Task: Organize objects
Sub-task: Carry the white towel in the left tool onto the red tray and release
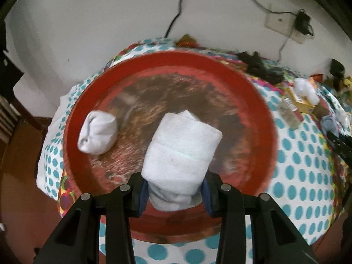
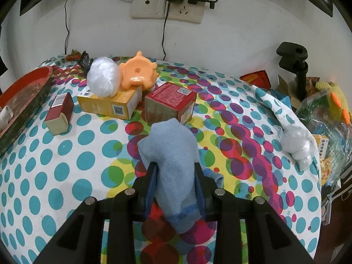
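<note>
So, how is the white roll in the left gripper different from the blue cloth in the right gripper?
The white roll is thick, tightly rolled and keeps a firm cylinder shape; the blue cloth is thin, loose and droops with its stitched hem hanging down. The white roll is held over the red tray; the blue cloth is held over the dotted tablecloth. Both are soft fabric, each pinched between a gripper's fingers.

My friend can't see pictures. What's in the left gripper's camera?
The left gripper holds a rolled white towel over a round red tray. A balled white sock lies in the tray, on a dotted tablecloth.
</note>
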Demonstrator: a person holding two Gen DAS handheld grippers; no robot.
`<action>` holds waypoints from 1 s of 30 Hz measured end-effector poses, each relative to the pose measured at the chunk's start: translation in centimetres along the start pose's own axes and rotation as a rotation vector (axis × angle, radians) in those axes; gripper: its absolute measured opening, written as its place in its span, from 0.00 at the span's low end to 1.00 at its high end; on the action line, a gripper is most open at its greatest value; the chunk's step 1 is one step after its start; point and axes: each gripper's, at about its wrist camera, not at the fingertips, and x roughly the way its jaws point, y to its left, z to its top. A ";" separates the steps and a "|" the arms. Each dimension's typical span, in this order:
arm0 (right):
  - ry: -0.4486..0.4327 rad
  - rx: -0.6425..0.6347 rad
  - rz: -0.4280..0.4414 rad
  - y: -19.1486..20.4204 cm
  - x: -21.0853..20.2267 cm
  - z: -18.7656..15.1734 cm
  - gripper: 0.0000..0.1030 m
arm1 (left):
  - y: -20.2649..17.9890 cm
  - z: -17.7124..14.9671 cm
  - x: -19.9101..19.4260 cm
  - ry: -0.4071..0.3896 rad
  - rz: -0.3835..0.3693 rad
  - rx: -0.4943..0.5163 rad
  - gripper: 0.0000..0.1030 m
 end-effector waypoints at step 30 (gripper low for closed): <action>0.001 -0.029 -0.026 0.3 0.0 0.1 0.32 | 4.4 -1.2 3.4 0.042 0.048 -0.023 0.50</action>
